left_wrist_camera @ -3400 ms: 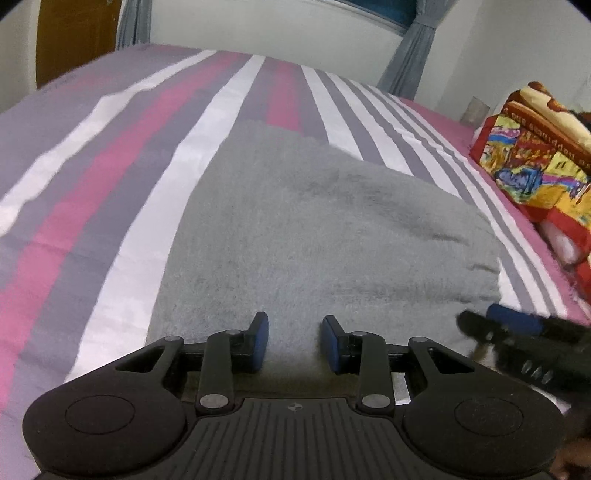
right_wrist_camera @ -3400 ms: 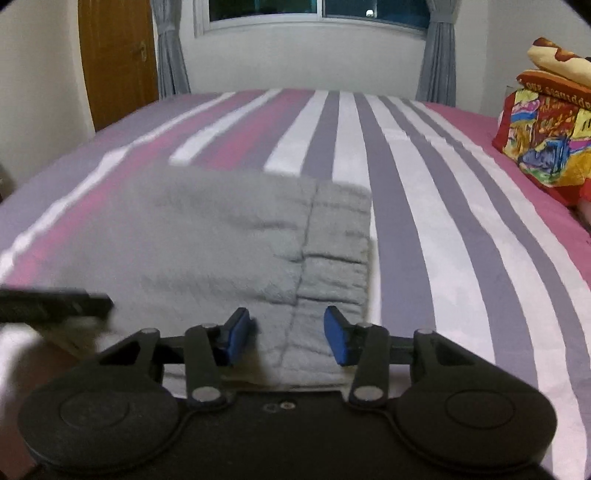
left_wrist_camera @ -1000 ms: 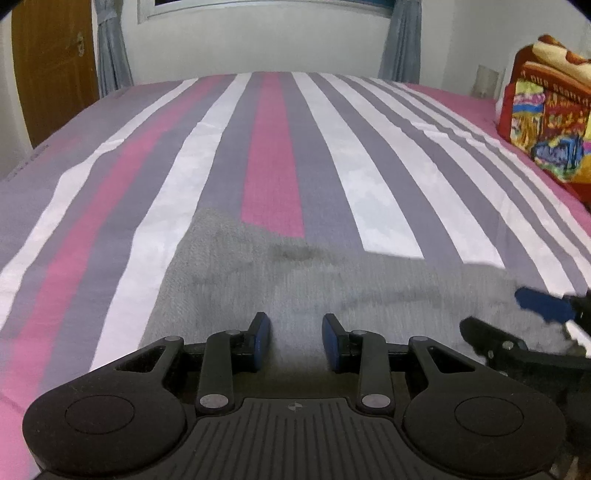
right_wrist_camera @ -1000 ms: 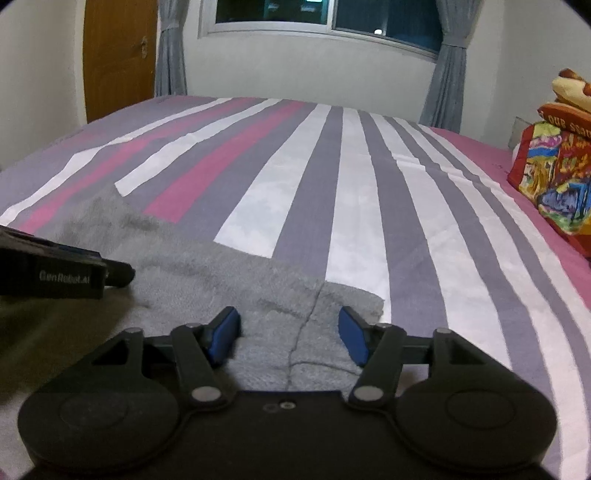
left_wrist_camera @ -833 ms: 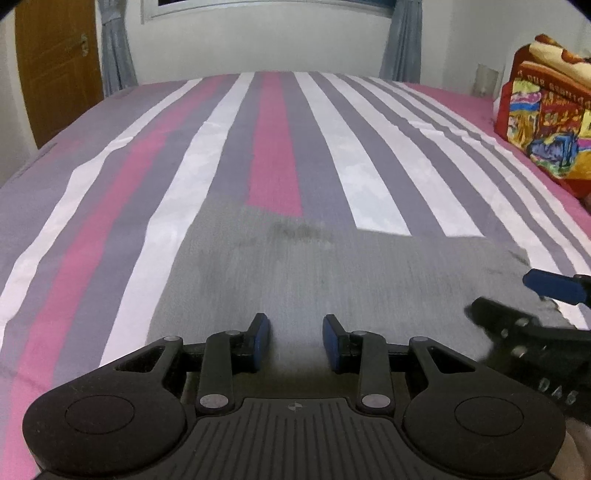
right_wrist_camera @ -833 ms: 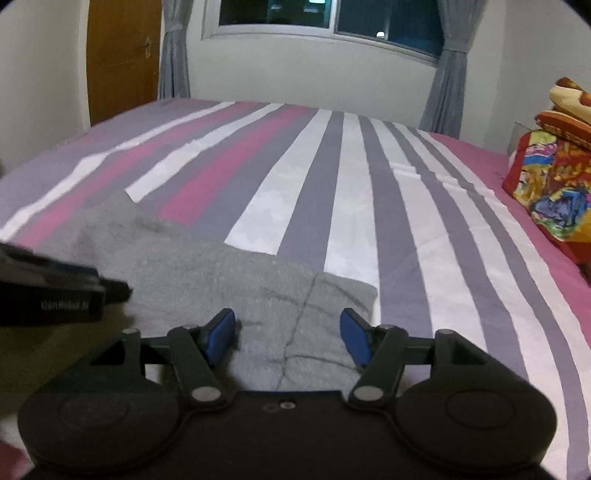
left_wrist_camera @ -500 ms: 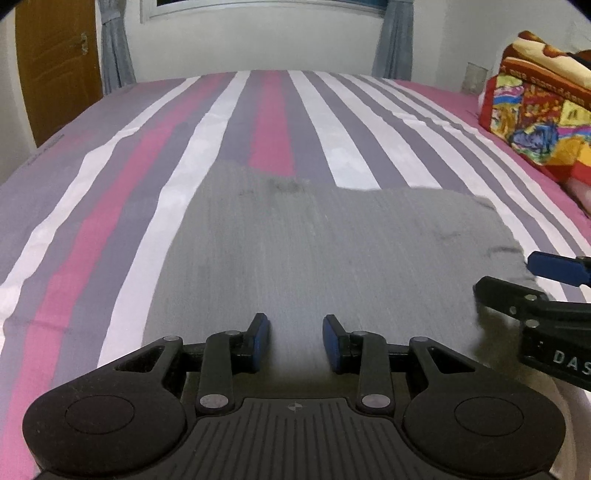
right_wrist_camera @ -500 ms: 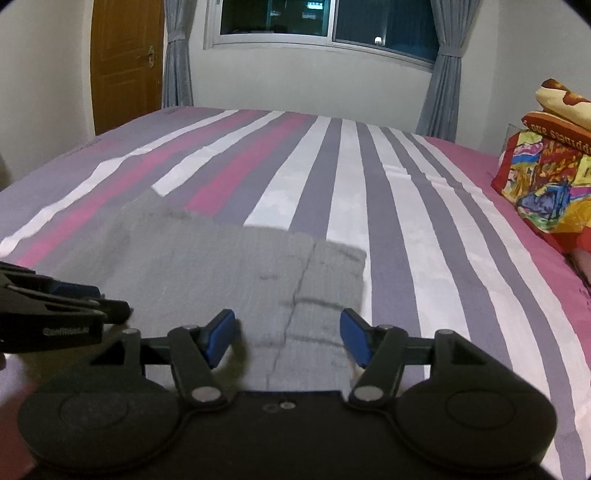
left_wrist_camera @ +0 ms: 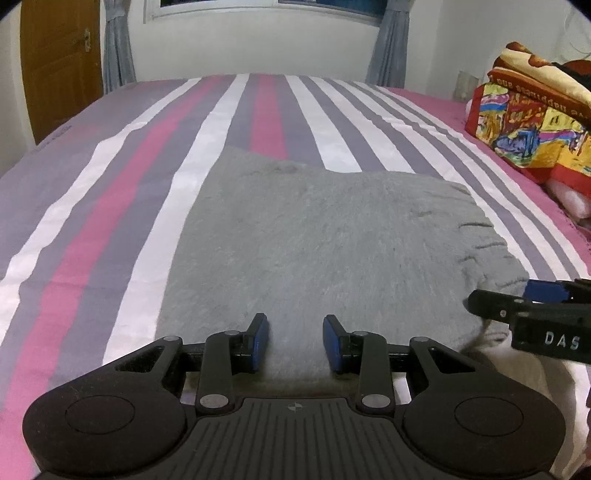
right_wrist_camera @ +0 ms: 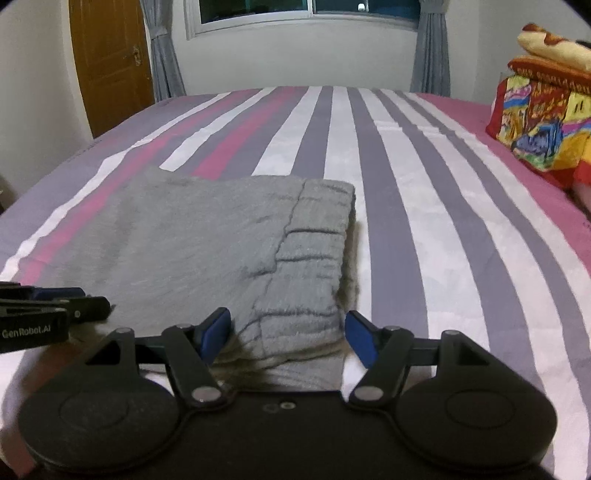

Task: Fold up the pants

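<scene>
Room: striped bed [left_wrist_camera: 122, 192], window and curtains far, wooden door far left.
Left gripper [left_wrist_camera: 294, 339]: fingers apart, holding nothing, over the near edge of the pants [left_wrist_camera: 317, 243].
Right gripper [right_wrist_camera: 286, 338]: fingers wide apart, straddling the waistband end.
Pants: grey, folded flat on the near half of the bed.
Risk: pinching only the top layer would likely undo the fold.
Containers: none visible; colourful bedding [right_wrist_camera: 539, 122] stacked far right.

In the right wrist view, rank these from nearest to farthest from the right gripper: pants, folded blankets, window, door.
1. Pants: on the bed, waistband end between the right gripper's open jaws.
2. Folded blankets: stacked at the right edge.
3. Door and window: both beyond the bed, door left, window centre; too close to call.
</scene>
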The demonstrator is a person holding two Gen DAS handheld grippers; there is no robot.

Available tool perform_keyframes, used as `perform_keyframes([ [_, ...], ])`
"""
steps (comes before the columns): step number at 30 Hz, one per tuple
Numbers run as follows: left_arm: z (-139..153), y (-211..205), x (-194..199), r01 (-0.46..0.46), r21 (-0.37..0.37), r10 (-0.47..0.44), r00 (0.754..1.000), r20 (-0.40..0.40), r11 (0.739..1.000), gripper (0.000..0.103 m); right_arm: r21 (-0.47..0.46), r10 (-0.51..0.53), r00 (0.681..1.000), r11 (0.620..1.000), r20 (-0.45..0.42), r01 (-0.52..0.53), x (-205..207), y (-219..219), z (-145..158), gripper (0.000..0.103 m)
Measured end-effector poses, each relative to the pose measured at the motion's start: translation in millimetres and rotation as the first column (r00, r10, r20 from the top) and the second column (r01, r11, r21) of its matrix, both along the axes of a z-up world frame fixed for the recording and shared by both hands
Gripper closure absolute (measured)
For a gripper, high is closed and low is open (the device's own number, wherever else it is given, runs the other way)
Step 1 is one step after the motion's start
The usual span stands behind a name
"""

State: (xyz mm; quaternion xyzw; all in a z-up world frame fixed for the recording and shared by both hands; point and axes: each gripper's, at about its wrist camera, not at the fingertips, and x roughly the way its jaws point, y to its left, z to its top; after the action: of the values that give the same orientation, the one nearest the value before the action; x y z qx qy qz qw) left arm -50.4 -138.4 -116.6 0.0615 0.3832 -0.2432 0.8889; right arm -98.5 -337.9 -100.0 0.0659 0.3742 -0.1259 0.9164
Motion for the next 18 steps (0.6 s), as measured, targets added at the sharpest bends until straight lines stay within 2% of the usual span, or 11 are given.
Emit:
perform_keyframes([
  [5,8,12,-2,-0.014,-0.010,0.014,1.000,0.009,1.000,0.069,0.106,-0.014,1.000,0.994,-0.002,0.014,-4,-13,1,0.034],
  [13,16,47,23,-0.112,-0.059,0.110,0.993,-0.039,0.992,0.068,0.244,-0.044,0.999,0.969,-0.011,0.045,-4,-31,-6,0.022],
  [14,16,52,28,-0.124,-0.065,0.120,0.991,-0.053,0.990,0.066,0.264,-0.049,0.999,0.963,-0.012,0.051,-4,-35,-7,0.019],
  [16,13,59,39,-0.137,-0.083,0.130,0.988,-0.084,0.987,0.031,0.311,-0.061,0.998,0.948,-0.019,0.063,-3,-43,-9,0.015],
  [18,10,67,47,-0.138,-0.101,0.129,0.988,-0.090,0.985,0.025,0.365,-0.066,0.998,0.928,-0.022,0.069,-2,-54,-12,0.014],
])
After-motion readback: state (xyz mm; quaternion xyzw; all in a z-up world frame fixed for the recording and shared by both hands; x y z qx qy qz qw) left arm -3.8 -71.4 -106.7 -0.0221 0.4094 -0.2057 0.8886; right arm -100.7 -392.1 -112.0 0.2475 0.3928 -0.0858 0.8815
